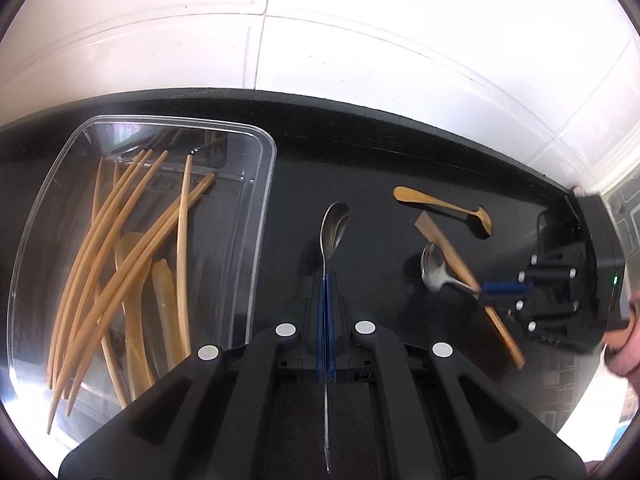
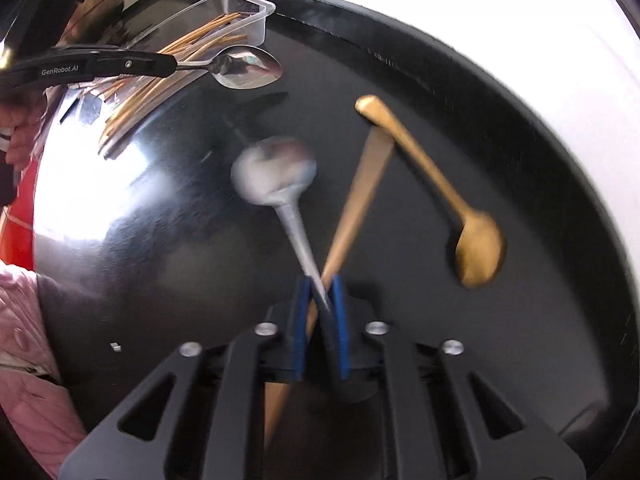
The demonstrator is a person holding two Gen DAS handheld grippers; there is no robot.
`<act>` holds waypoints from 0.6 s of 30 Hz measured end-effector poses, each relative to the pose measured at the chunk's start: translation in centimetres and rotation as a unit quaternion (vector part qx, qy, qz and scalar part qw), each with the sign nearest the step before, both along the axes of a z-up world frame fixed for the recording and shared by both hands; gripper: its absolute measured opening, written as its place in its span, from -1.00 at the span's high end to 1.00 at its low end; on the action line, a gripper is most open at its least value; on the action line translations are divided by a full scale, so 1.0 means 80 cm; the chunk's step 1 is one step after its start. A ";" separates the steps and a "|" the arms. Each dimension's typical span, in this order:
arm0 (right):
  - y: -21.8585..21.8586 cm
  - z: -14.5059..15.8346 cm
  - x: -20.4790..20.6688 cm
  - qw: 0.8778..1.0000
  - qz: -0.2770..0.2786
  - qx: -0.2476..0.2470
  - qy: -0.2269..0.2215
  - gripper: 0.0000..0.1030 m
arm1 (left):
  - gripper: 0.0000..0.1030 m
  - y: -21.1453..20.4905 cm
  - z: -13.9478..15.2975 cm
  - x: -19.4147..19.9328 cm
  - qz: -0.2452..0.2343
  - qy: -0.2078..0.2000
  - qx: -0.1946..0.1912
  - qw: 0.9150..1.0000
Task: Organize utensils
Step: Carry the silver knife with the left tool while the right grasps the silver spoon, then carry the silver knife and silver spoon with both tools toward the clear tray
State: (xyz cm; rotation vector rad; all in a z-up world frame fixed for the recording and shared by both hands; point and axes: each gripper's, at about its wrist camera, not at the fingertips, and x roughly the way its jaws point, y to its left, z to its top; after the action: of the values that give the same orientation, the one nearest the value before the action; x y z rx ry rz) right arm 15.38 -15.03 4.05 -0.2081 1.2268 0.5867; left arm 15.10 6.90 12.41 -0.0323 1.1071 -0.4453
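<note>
**Both grippers on metal spoons over the black counter**

The black countertop (image 1: 360,168) fills the scene, backed by a white tiled wall (image 1: 360,40). On its left side in the left wrist view sits the clear plastic container (image 1: 264,184), already loaded with a tangle of wooden chopsticks (image 1: 120,220) and a couple of flat wooden utensils beneath them.

The left gripper (image 1: 326,280) is clenched tight, blue pads pressed together on the handle of a long metal spoon (image 1: 334,224). The handle runs straight back between the pads, and the bowl pokes out ahead, just right of the container's wall. From the right wrist view that same spoon is lifted, its bowl near the container's corner.

Over to the right gripper (image 2: 321,292): its blue pads are nearly together on the thin handle of a second metal spoon (image 2: 276,172), the bowl blurred ahead of it. A flat wooden stick (image 2: 360,192) crosses under that handle and passes by the pads, so whether it is pinched too cannot be told.

Well apart to the right lies a small wooden spoon (image 2: 476,248) flat on the counter, its handle end touching or just over the stick's far end.

At the left edge, a pink sleeve (image 2: 24,320) shows.
</note>
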 end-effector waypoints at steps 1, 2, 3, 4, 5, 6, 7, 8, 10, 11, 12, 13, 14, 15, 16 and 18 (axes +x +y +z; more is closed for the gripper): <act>-0.009 0.001 -0.023 1.000 -0.005 0.000 0.003 0.85 | 0.99 -0.008 0.000 -0.005 -0.003 -0.003 0.000 1.000; -0.008 -0.002 -0.044 1.000 -0.011 0.003 0.009 0.85 | 0.99 -0.004 0.005 -0.010 -0.006 -0.006 0.000 1.000; -0.007 -0.001 -0.056 1.000 -0.017 0.007 0.014 0.85 | 0.99 -0.006 0.008 -0.014 -0.009 -0.008 0.000 1.000; -0.004 -0.002 -0.067 0.999 -0.023 0.010 0.020 0.86 | 0.99 -0.006 0.010 -0.018 -0.011 -0.010 -0.001 1.000; -0.002 -0.002 -0.078 0.999 -0.030 0.012 0.023 0.86 | 0.99 -0.008 0.013 -0.023 -0.015 -0.012 -0.002 1.000; -0.004 0.000 -0.090 0.999 -0.040 0.015 0.026 0.86 | 0.99 -0.011 0.015 -0.025 -0.017 -0.014 -0.003 1.000; -0.003 0.000 -0.097 0.998 -0.048 0.020 0.028 0.86 | 0.99 -0.012 0.017 -0.028 -0.020 -0.015 -0.004 1.000; -0.005 0.002 -0.105 0.997 -0.063 0.031 0.032 0.86 | 0.99 -0.014 0.020 -0.032 -0.025 -0.016 -0.006 1.000; -0.009 0.004 -0.118 0.993 -0.092 0.057 0.041 0.86 | 0.99 -0.015 0.023 -0.041 -0.031 -0.017 -0.009 0.999; -0.013 0.005 -0.123 0.990 -0.108 0.072 0.047 0.86 | 0.99 -0.016 0.024 -0.041 -0.033 -0.017 -0.010 0.999; -0.017 0.005 -0.128 0.987 -0.124 0.083 0.052 0.86 | 0.99 -0.018 0.024 -0.044 -0.035 -0.016 -0.011 0.999; -0.015 -0.001 -0.129 0.985 -0.138 0.090 0.058 0.86 | 0.99 -0.018 0.025 -0.049 -0.038 -0.016 -0.012 0.999; -0.015 -0.006 -0.131 0.982 -0.149 0.096 0.066 0.86 | 0.99 -0.019 0.025 -0.052 -0.040 -0.015 -0.012 0.999; -0.020 -0.008 -0.137 0.979 -0.161 0.100 0.069 0.86 | 0.99 -0.020 0.025 -0.055 -0.043 -0.014 -0.012 0.999; -0.026 -0.006 -0.140 0.978 -0.168 0.101 0.069 0.86 | 0.99 -0.020 0.026 -0.059 -0.046 -0.014 -0.012 0.999; -0.029 -0.002 -0.147 0.978 -0.174 0.094 0.070 0.86 | 0.99 -0.027 0.024 -0.065 -0.051 -0.014 -0.009 0.999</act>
State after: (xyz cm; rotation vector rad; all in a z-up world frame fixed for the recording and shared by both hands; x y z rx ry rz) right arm 3.62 -17.31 3.91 0.2073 1.2980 0.4121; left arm 9.93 4.71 14.31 0.0150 1.0806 -0.5451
